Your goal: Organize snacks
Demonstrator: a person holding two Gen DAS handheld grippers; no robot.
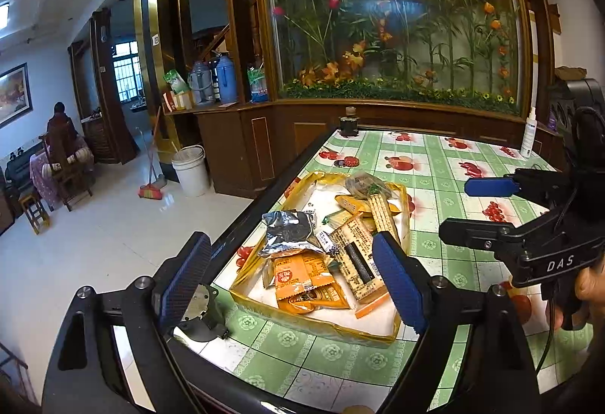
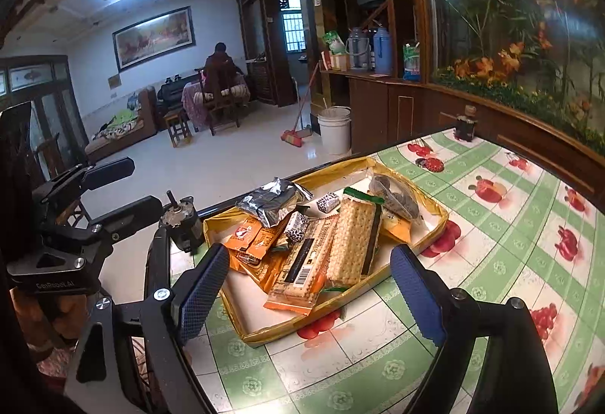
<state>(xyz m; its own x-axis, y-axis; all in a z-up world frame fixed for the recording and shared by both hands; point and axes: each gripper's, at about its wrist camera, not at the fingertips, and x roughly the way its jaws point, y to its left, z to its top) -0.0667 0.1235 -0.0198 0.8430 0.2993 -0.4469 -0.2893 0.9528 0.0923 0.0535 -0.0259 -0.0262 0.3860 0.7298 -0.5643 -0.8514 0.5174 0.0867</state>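
Note:
A shallow tray with a yellow rim (image 1: 340,329) (image 2: 264,334) lies on the green-and-white tablecloth near the table's left edge. Piled in it are a silver packet (image 1: 291,232) (image 2: 270,200), orange packets (image 1: 298,274) (image 2: 249,236), a long cracker pack (image 1: 382,213) (image 2: 353,244), a barcoded pack (image 1: 357,262) (image 2: 302,270) and a clear bag of dark cookies (image 1: 363,183) (image 2: 393,196). My left gripper (image 1: 293,279) (image 2: 124,189) hovers open above the tray's near end, holding nothing. My right gripper (image 2: 310,293) (image 1: 480,208) is open and empty too, above the tray's right side.
A dark jar (image 1: 348,123) (image 2: 465,126) stands at the table's far edge, a white spray bottle (image 1: 528,138) at the far right. A small metal motor (image 1: 200,312) (image 2: 181,225) sits on the table's black rim beside the tray. A white bucket (image 1: 189,170) and a broom stand on the floor.

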